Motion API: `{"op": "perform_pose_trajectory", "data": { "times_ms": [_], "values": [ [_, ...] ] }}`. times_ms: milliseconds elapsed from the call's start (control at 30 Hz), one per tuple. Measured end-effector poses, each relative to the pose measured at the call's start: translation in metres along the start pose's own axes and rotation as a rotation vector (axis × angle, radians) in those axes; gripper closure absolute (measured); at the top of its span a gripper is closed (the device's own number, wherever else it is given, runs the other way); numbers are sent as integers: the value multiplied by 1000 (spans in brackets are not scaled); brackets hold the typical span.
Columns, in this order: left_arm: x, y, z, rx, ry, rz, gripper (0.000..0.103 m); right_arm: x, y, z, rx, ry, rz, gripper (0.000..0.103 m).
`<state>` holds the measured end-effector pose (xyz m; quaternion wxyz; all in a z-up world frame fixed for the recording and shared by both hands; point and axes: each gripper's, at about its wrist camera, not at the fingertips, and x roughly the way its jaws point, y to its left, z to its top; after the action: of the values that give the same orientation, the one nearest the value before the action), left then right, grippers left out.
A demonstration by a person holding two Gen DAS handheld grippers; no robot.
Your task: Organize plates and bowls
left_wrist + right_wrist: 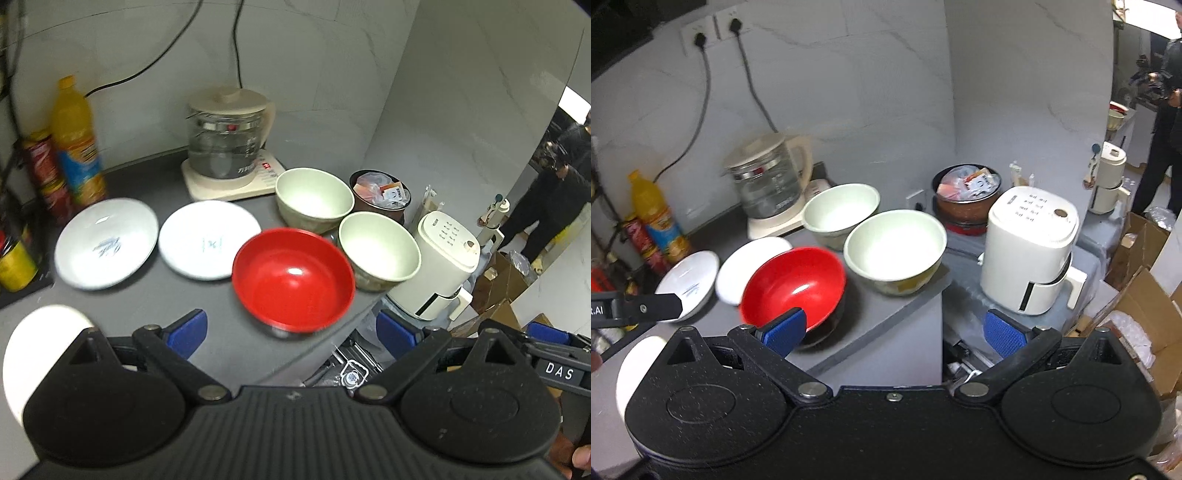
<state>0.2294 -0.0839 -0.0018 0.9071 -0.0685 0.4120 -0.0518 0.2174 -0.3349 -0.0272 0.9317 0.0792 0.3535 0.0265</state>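
A red bowl (293,278) sits on the grey counter (207,295) near its front edge. Two pale green bowls (314,199) (378,253) stand behind and to its right. Two white plates (107,242) (210,240) lie to its left, and a third white plate (40,354) is at the near left. My left gripper (291,338) is open and empty just in front of the red bowl. My right gripper (894,330) is open and empty, its left finger (785,328) next to the red bowl's (794,284) near rim; whether they touch I cannot tell.
A glass kettle (229,136) stands on its base at the back. An orange drink bottle (75,140) and a snack can (44,170) stand back left. A white air fryer (1030,251) and a dark pot of packets (967,195) are to the right, beyond the counter's edge.
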Motion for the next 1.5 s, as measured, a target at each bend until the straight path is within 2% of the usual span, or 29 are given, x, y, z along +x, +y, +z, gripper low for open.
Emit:
{"op": "perform_pose_trajectory", "data": {
  "times_ms": [67, 167, 300, 533, 567, 633, 800, 867, 933, 1100, 1167, 1300, 1333, 1433, 1500],
  "values": [
    [13, 1, 15, 11, 5, -17, 6, 10, -1, 8, 29, 4, 13, 0],
    [33, 3, 34, 15, 18, -51, 6, 28, -1, 18, 63, 27, -33, 0],
    [60, 3, 58, 59, 34, -90, 6, 44, -2, 24, 99, 21, -46, 0],
    [109, 4, 84, 104, 99, -174, 9, 73, -2, 33, 170, 33, -105, 1],
    [114, 3, 87, 115, 110, -187, 9, 76, -3, 33, 185, 40, -103, 2],
    [126, -1, 92, 130, 138, -208, 9, 84, -3, 35, 207, 60, -99, 10],
    [158, -9, 104, 125, 200, -237, 18, 102, -6, 36, 233, 83, -105, 17],
    [168, -10, 106, 118, 217, -242, 25, 109, -9, 35, 249, 98, -107, 24],
    [180, -12, 110, 103, 247, -246, 29, 116, -12, 37, 260, 110, -100, 36],
    [201, -18, 117, 90, 266, -245, 38, 130, -22, 40, 280, 132, -95, 39],
    [210, -22, 119, 83, 271, -244, 45, 138, -28, 41, 286, 138, -84, 42],
    [229, -30, 123, 60, 289, -251, 56, 158, -42, 42, 304, 171, -56, 62],
    [235, -33, 124, 54, 297, -247, 60, 165, -47, 43, 318, 191, -42, 64],
    [252, -37, 124, 21, 327, -223, 70, 181, -54, 44, 325, 221, -7, 65],
    [262, -41, 123, 13, 337, -213, 73, 191, -56, 45, 311, 236, 4, 65]
  ]
}}
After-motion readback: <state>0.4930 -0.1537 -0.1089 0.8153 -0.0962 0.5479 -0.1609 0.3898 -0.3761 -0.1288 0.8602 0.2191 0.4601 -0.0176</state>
